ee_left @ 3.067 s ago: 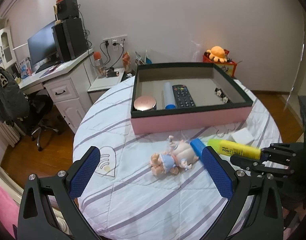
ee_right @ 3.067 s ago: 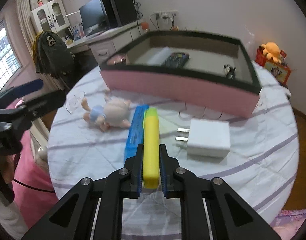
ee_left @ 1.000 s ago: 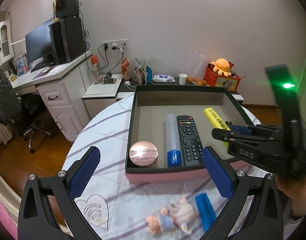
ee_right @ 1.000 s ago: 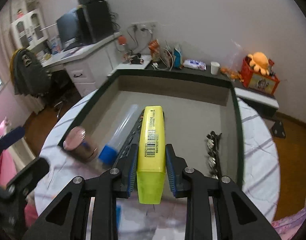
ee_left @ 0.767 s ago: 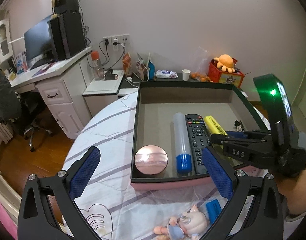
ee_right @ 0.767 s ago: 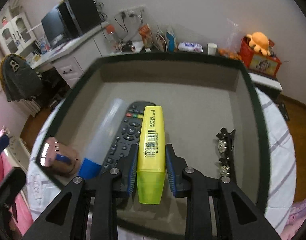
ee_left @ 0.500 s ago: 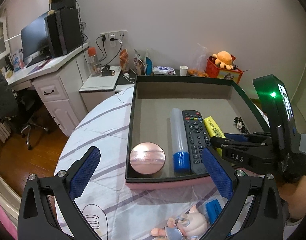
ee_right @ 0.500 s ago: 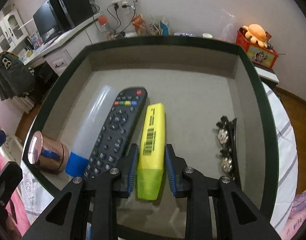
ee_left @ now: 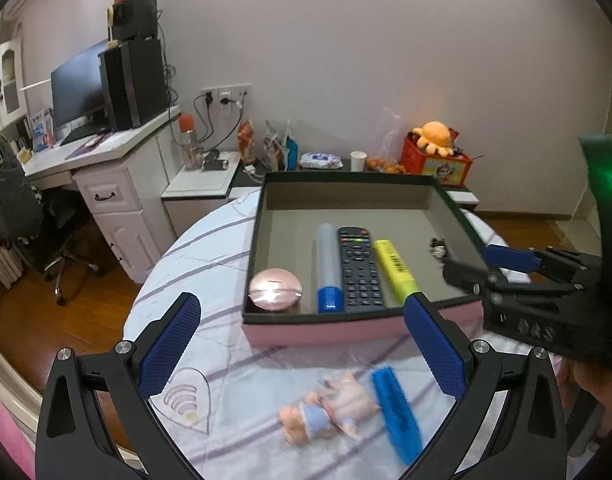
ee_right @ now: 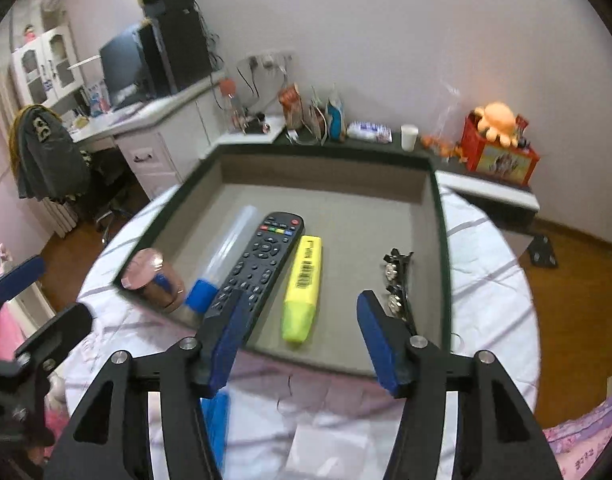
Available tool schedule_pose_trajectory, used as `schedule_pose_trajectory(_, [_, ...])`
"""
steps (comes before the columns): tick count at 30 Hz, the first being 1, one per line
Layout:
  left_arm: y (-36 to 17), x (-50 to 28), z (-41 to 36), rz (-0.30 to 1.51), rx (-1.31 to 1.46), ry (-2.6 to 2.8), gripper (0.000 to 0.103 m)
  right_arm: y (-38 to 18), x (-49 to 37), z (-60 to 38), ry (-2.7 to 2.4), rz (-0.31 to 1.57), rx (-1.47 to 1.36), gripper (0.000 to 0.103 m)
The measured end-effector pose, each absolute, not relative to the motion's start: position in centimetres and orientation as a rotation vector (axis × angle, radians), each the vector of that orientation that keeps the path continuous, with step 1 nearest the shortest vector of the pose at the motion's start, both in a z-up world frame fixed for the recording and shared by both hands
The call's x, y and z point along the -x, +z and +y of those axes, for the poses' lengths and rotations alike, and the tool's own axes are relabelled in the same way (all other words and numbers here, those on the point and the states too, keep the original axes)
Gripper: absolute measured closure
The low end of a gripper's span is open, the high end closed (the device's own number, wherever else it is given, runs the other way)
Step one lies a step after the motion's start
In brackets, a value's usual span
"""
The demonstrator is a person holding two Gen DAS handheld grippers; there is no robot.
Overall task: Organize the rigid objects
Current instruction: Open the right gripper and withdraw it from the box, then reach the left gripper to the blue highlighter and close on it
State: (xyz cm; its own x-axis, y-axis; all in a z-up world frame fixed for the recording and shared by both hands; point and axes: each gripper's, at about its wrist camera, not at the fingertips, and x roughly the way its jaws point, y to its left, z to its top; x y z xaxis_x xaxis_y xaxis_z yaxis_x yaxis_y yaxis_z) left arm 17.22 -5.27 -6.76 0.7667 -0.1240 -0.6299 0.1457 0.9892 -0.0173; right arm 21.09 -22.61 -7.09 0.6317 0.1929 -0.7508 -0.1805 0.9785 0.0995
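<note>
Now the yellow highlighter [ee_right: 302, 285] lies released in the tray [ee_right: 437, 216], beside the remote control [ee_right: 257, 263]. The right tool [ee_right: 298, 334] has just been opening and holds nothing. The left tool [ee_left: 304, 354] stands spread, empty. Next, probably the blue bar [ee_left: 395, 412] beside the doll [ee_left: 329, 408] on the tabletop [ee_left: 210, 248] — a low, flat pinch.

My tray [ee_left: 325, 330] is pink outside, dark green on the rim and grey inside. In it lie a bright yellow marker [ee_right: 302, 286] with a black barcode, a black remote [ee_right: 258, 266] with a row of coloured buttons, a clear tube [ee_left: 326, 256] with a blue cap and a shiny rose-pink tin [ee_left: 274, 290]. The tablecloth [ee_left: 210, 248] is white with lilac stripes. At lower centre of the left view lie a blue bar [ee_left: 395, 412] and a peach doll [ee_left: 329, 408] in pale blue. My pads [ee_right: 379, 340] are blue on black frames.
</note>
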Motion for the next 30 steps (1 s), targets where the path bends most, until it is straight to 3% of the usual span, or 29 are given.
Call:
schedule_pose_trajectory(3, [-6.0, -15.4, -6.0, 0.661, -0.041, -0.151, 0.0, -5.6, -18.7, -22.6, 0.228, 0.821, 0.01, 0.02])
schedule_pose_trajectory(13, [-5.6, -11.1, -7.0, 0.654, -0.078, -0.158, 0.0, -4.5, -12.8, -24.8, 0.22, 0.76, 0.01, 0.02])
schedule_pose_trajectory(30, [-9.4, -8.8, -4.4, 0.743, -0.111, -0.125, 0.0, -8.1, -10.0, -24.0, 0.256, 0.824, 0.001, 0.02])
